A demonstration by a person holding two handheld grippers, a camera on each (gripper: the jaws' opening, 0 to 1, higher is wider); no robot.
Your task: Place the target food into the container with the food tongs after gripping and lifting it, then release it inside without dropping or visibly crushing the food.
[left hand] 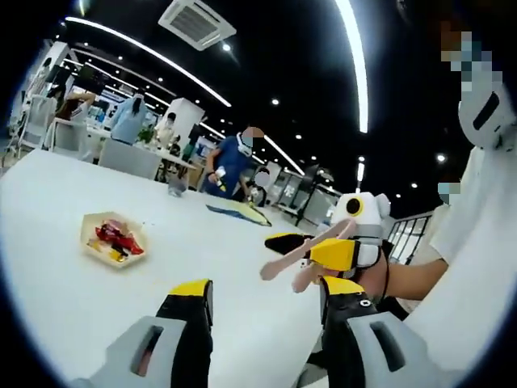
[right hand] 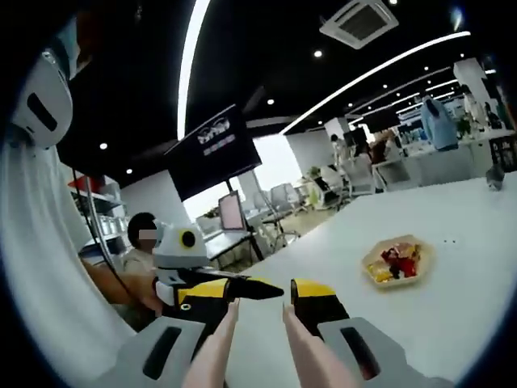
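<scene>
A pale yellow tray (left hand: 89, 234) (right hand: 371, 264) lies on the white table (left hand: 56, 307) and holds red and yellow food pieces (left hand: 118, 239) (right hand: 397, 262). My right gripper (right hand: 258, 301) is shut on pink food tongs (right hand: 216, 347), whose two arms run forward between its yellow-tipped jaws. The tong tips stand apart with nothing between them, well short of the tray. In the left gripper view the right gripper (left hand: 327, 255) comes in from the right with the tongs (left hand: 283, 260) pointing left. My left gripper (left hand: 266, 297) is open and holds nothing; it also appears beside the tongs (right hand: 230, 288).
A person in white stands close by (left hand: 477, 242). A blue and yellow object (left hand: 241, 212) and a glass (left hand: 176, 187) lie at the table's far side. Beyond are people, chairs and desks (left hand: 129, 121), and a dark screen (right hand: 212, 152) hangs behind.
</scene>
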